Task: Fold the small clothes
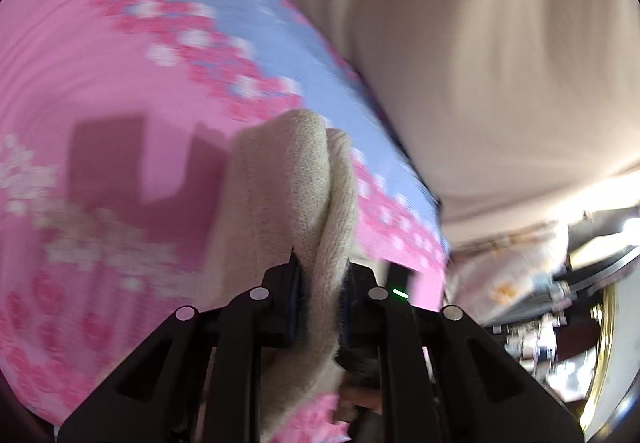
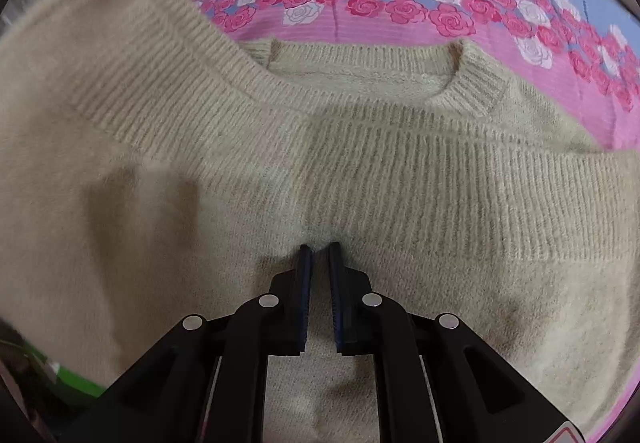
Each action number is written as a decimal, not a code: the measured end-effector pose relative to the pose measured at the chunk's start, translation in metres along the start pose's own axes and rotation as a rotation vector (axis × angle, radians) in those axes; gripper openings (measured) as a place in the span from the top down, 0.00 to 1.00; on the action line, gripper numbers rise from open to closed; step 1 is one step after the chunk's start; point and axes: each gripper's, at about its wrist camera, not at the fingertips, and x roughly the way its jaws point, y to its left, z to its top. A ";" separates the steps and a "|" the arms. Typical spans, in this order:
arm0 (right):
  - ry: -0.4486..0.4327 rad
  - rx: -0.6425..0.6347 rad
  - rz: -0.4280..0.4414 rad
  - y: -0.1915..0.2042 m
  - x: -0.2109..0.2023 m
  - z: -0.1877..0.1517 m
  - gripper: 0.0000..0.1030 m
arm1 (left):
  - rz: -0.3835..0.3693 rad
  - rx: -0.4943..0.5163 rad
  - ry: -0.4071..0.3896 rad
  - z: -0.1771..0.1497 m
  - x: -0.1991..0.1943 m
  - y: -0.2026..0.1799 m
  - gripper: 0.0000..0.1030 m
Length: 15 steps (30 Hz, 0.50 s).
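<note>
A cream knit sweater point(image 2: 360, 171) lies on a pink and blue rose-print bedsheet point(image 2: 400, 3), its round neckline point(image 2: 472, 87) toward the far side. Its ribbed hem is folded up across the body, and the left part is lifted. My right gripper point(image 2: 320, 249) has its jaws nearly closed, tips pressed onto the sweater's fabric, with a narrow gap between them. In the left wrist view, my left gripper point(image 1: 322, 263) is shut on a bunched fold of the cream sweater point(image 1: 292, 183), held above the sheet point(image 1: 100, 63). That view is blurred.
A beige curtain or wall point(image 1: 480, 63) lies beyond the bed's edge in the left wrist view. Cluttered household items point(image 1: 540, 303) sit at the lower right there. A green object point(image 2: 76, 383) shows at the lower left of the right wrist view.
</note>
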 end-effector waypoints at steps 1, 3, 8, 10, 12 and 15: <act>-0.005 0.016 0.036 -0.006 -0.002 -0.001 0.93 | -0.010 0.016 0.016 -0.003 0.006 -0.010 0.87; -0.044 0.074 0.117 -0.025 -0.016 -0.007 0.93 | -0.016 0.066 0.059 -0.014 0.027 -0.039 0.87; -0.200 0.210 0.129 -0.095 -0.078 -0.052 0.88 | 0.017 0.164 0.169 -0.053 0.089 -0.094 0.87; -0.224 0.261 0.087 -0.126 -0.093 -0.073 0.86 | 0.058 0.189 0.195 -0.069 0.117 -0.104 0.85; -0.239 0.325 0.075 -0.156 -0.103 -0.096 0.85 | 0.151 0.241 0.213 -0.089 0.154 -0.108 0.80; -0.267 0.400 0.094 -0.182 -0.115 -0.126 0.85 | 0.204 0.236 0.230 -0.108 0.172 -0.100 0.78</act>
